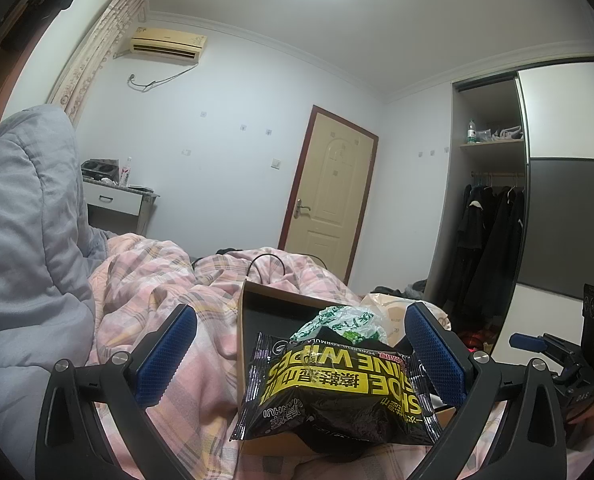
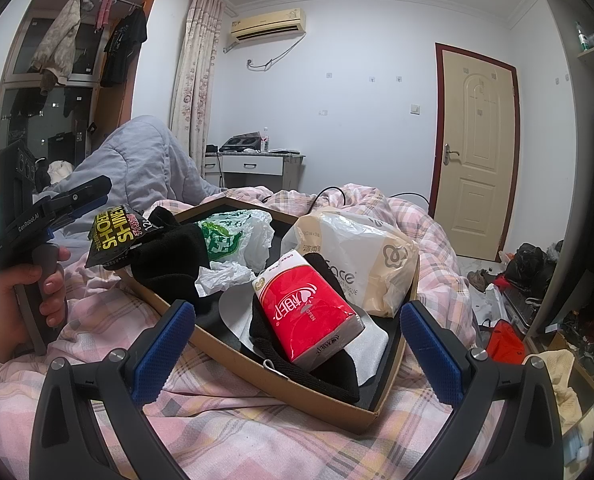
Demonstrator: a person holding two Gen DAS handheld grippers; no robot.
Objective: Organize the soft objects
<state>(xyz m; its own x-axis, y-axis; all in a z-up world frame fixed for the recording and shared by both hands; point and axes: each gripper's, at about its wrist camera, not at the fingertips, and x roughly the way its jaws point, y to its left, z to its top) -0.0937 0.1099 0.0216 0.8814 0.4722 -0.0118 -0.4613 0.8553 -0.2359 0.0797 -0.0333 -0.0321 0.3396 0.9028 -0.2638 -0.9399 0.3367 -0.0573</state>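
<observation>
A black and yellow shoe-wipes pack lies on a black cloth over the rim of a cardboard box. My left gripper is open, and the pack lies loose between its blue pads. In the right wrist view the box holds the wipes pack, black cloth, a green-and-white plastic bag, a red tissue pack and a beige tissue bag. My right gripper is open at the box's near edge, level with the red pack and holding nothing.
The box rests on a pink plaid quilt. A grey duvet is piled at the left. A black cable loops behind the box. A hand holds the left gripper. Clutter lies on the floor to the right.
</observation>
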